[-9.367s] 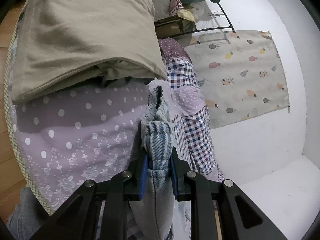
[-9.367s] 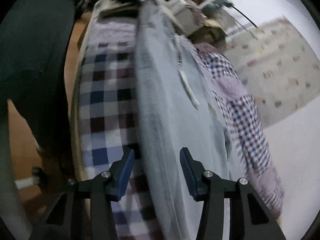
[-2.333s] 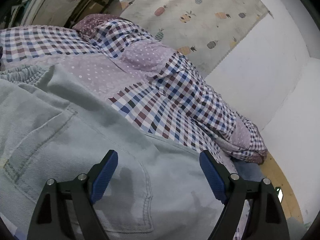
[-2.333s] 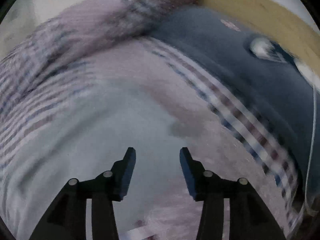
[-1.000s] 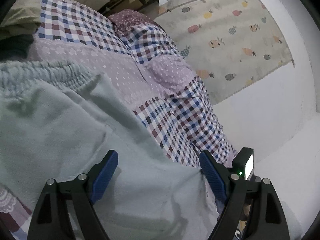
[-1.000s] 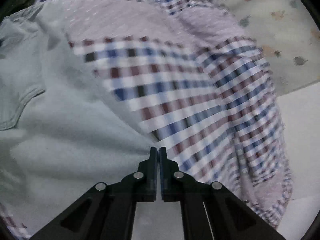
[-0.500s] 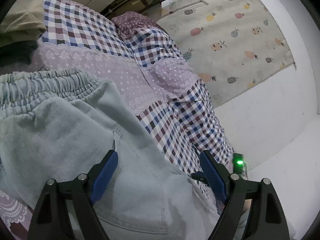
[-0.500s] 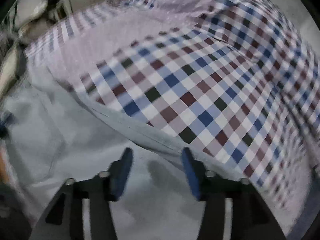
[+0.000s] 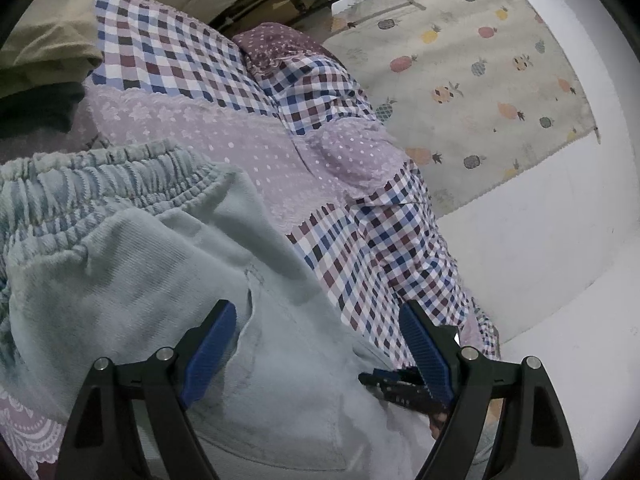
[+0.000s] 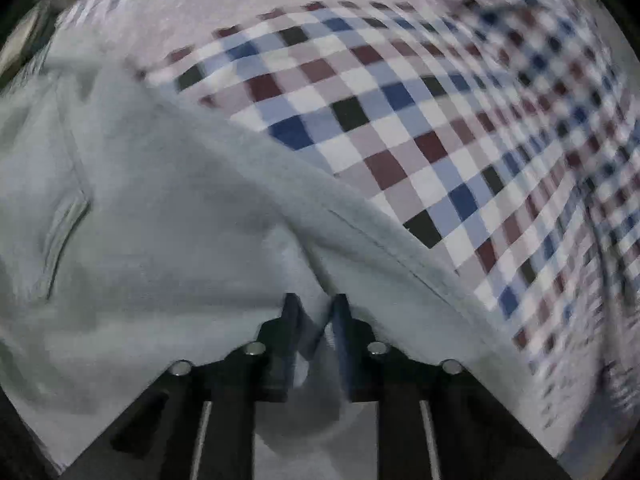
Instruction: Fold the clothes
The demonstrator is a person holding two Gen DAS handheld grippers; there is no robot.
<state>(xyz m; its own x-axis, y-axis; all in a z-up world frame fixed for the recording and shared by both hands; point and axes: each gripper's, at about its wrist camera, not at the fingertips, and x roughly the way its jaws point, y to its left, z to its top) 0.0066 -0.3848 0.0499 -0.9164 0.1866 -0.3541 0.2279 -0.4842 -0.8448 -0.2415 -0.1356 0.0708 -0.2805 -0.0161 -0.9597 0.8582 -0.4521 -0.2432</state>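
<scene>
The pale blue shorts (image 9: 168, 276) lie on the checked bedspread (image 9: 376, 248). The left gripper (image 9: 320, 344) hovers spread wide; the right gripper (image 10: 314, 312) pinches a blurred fold of them — its tips half buried.

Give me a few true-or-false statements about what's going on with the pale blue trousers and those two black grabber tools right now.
1. The left gripper is open, its blue pads spread above the trousers. True.
2. The right gripper is wide open and touches nothing. False: its fingers are nearly closed and pinch a fold of the trousers.
3. The trousers lie on a checked bedcover. True.
4. The trousers' gathered waistband is held in the left gripper. False: the waistband lies free, farther from the camera than the open pads.
5. A rug with fruit prints lies on the floor beyond the bed. True.
</scene>
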